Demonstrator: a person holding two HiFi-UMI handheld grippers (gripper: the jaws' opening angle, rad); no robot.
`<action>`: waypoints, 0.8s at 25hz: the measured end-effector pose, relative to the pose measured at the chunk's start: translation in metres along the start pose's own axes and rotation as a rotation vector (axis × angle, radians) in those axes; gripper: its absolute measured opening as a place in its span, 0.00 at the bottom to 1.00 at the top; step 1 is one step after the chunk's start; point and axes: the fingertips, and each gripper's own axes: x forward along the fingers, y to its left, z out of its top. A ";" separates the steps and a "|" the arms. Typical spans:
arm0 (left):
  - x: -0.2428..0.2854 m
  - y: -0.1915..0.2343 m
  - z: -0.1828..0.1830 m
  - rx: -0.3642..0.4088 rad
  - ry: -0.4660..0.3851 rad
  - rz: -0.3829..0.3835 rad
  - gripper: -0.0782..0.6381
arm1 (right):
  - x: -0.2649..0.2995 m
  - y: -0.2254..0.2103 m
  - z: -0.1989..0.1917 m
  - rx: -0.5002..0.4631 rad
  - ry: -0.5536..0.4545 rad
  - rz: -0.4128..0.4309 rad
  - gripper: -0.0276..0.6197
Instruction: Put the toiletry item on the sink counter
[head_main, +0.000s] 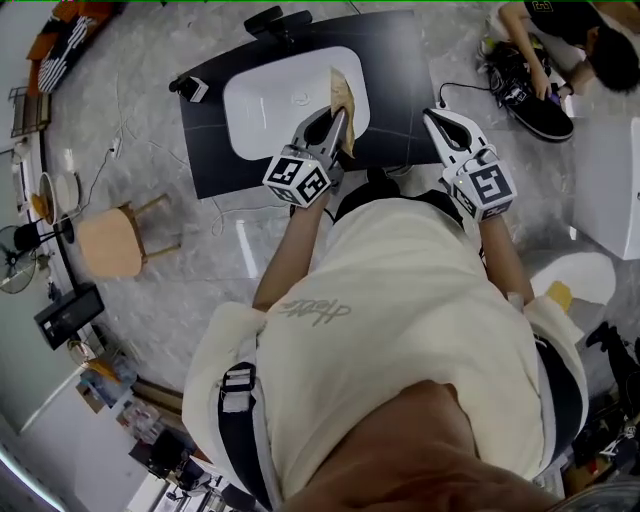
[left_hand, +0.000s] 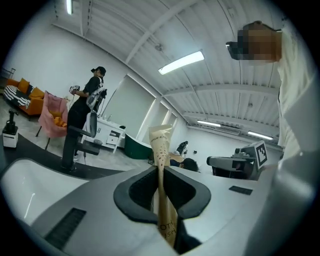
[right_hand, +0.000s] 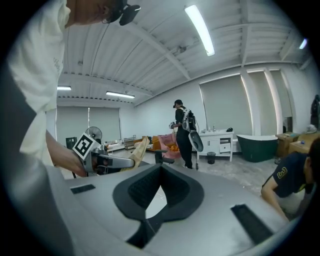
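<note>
My left gripper (head_main: 340, 113) is shut on a tan toiletry tube (head_main: 346, 93), held upright over the right rim of the white basin (head_main: 270, 115) set in the dark sink counter (head_main: 400, 60). In the left gripper view the tube (left_hand: 161, 142) stands up out of the closed jaws of that gripper (left_hand: 160, 170). My right gripper (head_main: 438, 119) hovers at the counter's right front corner, its jaws together with nothing between them (right_hand: 160, 167). From the right gripper view the left gripper (right_hand: 112, 161) and the tube (right_hand: 139, 149) show to the left.
A black faucet (head_main: 275, 20) stands behind the basin, and a small white box (head_main: 195, 90) lies at the counter's left end. A round wooden stool (head_main: 112, 240) stands on the floor to the left. A person (head_main: 560, 30) crouches at the far right beside a white unit (head_main: 610, 180).
</note>
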 end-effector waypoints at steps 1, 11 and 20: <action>0.007 0.003 -0.001 -0.004 0.009 -0.015 0.16 | 0.004 -0.003 0.001 0.004 0.000 -0.017 0.03; 0.067 0.023 -0.034 -0.073 0.131 -0.082 0.16 | 0.013 -0.011 -0.016 0.061 0.040 -0.116 0.03; 0.107 0.020 -0.062 -0.102 0.183 -0.008 0.16 | 0.009 -0.039 -0.022 0.083 0.034 -0.075 0.03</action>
